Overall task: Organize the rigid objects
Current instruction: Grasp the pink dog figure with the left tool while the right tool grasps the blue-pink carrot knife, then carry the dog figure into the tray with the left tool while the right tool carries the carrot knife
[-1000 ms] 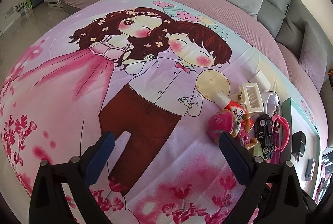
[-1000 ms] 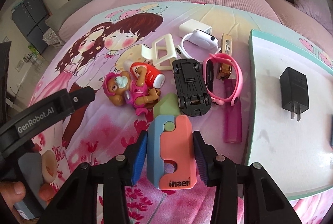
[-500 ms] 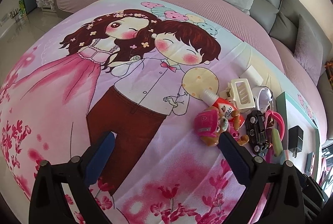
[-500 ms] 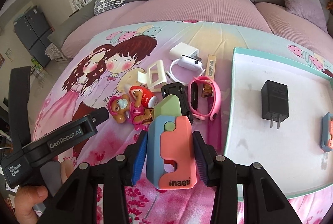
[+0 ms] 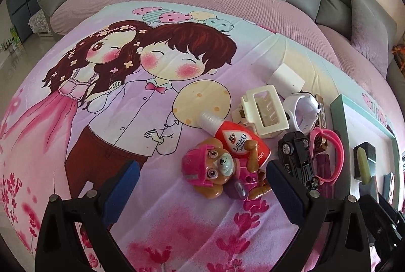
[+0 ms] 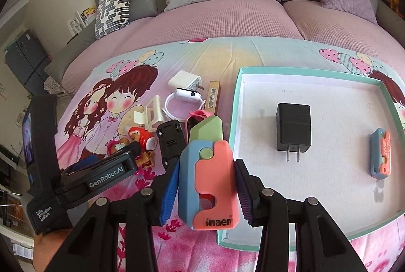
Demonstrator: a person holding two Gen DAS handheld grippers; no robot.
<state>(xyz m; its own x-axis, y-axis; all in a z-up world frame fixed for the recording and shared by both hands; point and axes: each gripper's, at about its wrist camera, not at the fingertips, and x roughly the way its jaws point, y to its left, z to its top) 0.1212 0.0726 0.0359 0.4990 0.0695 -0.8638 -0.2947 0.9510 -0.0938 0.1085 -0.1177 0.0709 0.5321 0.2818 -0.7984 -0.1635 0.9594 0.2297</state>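
Coral-and-blue toy cutter (image 6: 208, 182), clamped in the right hand-held gripper (image 6: 206, 192), has moved from the pile to the tray (image 6: 329, 145) edge; left hand-held gripper (image 5: 200, 189) gapes empty.

Left gripper (image 5: 202, 186) jaws spread wide, right gripper (image 6: 206, 186) jaws clamped.

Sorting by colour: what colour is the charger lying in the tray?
Black; the charger shows best in the right wrist view, on the tray's white floor.

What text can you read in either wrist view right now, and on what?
"GenRobot.AI": left tool.
"Data Acquisition System": same tool's lower body.
"naen", first letter cut off: coral-and-blue toy in the right tool.
"LION" and Japanese characters: red tube.
Gold box print: too small to read.
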